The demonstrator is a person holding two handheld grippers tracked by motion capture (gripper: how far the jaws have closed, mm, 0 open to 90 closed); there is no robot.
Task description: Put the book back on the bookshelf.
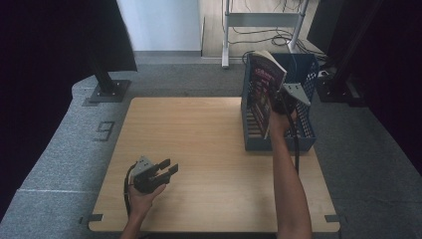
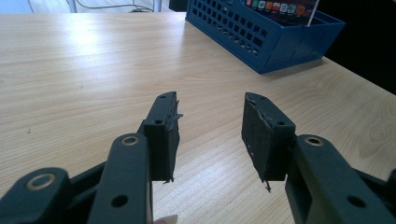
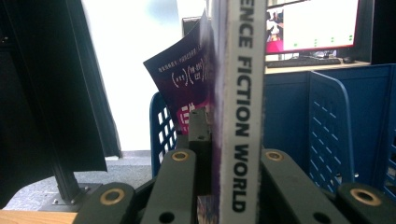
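My right gripper point(image 1: 280, 103) is shut on a book point(image 1: 263, 84) with a purple cover, held upright in the left part of the blue mesh basket point(image 1: 281, 144). In the right gripper view the book's white spine point(image 3: 240, 116) stands between the jaws of the right gripper point(image 3: 224, 154), its cover bending off to the left. Whether the book's lower edge rests on the basket's floor I cannot tell. My left gripper point(image 1: 168, 168) lies low over the wooden table point(image 1: 199, 139) near the front left, open, nothing between its jaws. The left gripper point(image 2: 210, 126) points toward the basket point(image 2: 261, 42).
The basket stands at the table's far right edge. On the grey carpet behind the table are a black stand base point(image 1: 107, 89), a metal frame point(image 1: 226, 30) and loose cables point(image 1: 268, 37). Dark curtains hang on both sides. A lit monitor point(image 3: 313, 23) stands beyond the basket.
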